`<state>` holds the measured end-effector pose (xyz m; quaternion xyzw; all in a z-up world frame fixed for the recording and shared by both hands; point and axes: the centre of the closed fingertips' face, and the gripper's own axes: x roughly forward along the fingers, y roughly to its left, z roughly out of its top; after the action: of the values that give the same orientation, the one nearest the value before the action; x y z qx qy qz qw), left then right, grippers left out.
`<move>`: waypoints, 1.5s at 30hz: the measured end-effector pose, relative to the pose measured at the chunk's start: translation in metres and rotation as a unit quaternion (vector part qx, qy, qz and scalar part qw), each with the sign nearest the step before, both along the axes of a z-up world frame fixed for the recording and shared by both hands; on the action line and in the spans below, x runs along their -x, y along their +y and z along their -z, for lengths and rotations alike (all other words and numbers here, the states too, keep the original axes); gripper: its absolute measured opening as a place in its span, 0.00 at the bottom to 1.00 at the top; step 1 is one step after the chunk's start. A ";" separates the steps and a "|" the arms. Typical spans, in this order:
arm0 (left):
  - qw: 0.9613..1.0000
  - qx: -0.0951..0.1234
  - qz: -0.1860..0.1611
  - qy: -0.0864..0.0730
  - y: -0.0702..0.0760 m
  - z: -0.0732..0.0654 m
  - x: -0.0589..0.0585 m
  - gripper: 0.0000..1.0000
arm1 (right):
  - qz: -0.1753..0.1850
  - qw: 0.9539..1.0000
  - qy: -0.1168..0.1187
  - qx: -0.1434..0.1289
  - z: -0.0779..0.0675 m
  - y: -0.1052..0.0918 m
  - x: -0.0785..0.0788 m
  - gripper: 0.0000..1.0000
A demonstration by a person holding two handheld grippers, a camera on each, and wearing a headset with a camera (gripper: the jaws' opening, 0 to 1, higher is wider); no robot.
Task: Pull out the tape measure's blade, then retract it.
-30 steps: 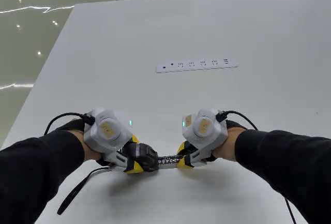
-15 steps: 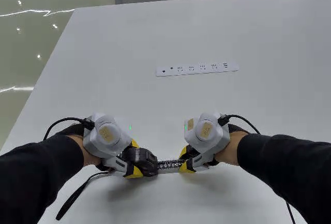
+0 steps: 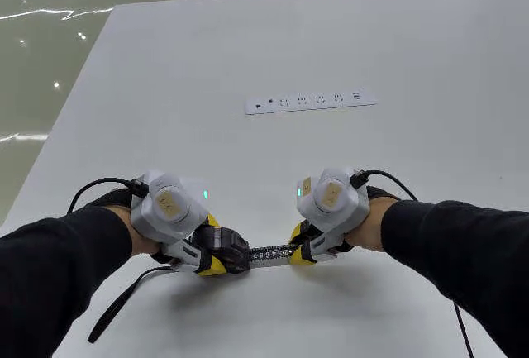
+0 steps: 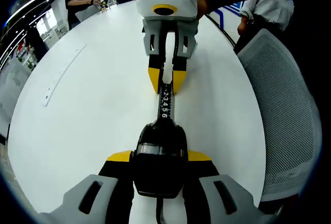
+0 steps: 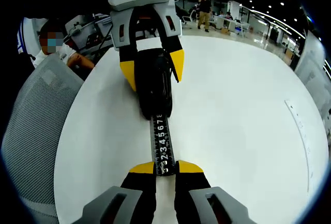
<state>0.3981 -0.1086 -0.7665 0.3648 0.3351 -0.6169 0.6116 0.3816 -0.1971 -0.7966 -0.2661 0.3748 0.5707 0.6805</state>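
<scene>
Black tape measure (image 4: 160, 159) at the bench's (image 3: 248, 44) near edge, blade (image 5: 161, 144) partly out.
My left gripper (image 3: 216, 246) clamped it; right gripper (image 3: 295, 245) pinched the blade tip. Pull-out step, I judged; next, part grippers steadily.

The tape measure (image 4: 160, 157) has a black case with a dull sheen, plastic or perhaps rubber-coated. Its blade (image 5: 161, 144) looks like thin matt metal. The left gripper (image 3: 216, 246) and right gripper (image 3: 296, 245) have smooth, glossy grey plastic shells. The table (image 3: 248, 44) is smooth satin white, the floor (image 3: 50, 60) glossy, and the chair (image 4: 284, 105) grey woven mesh.
</scene>
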 end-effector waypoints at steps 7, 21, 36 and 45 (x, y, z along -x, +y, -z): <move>1.000 0.000 0.000 -0.001 0.000 0.000 0.000 0.30 | 0.001 1.000 0.000 0.001 0.000 -0.004 0.000 0.08; 1.000 0.000 0.000 -0.001 -0.001 0.000 0.000 0.30 | 0.001 1.000 0.001 0.004 -0.001 -0.012 0.001 0.08; 1.000 0.002 -0.002 0.001 -0.001 0.000 0.000 0.30 | 0.005 1.000 0.004 0.006 0.001 -0.020 0.001 0.08; 1.000 0.004 -0.003 0.002 -0.001 0.000 0.000 0.30 | 0.005 1.000 0.004 0.006 0.001 -0.024 0.000 0.08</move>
<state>0.3982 -0.1099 -0.7663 0.3598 0.3347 -0.6171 0.6145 0.3815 -0.2209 -0.7981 -0.2658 0.3818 0.5664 0.6802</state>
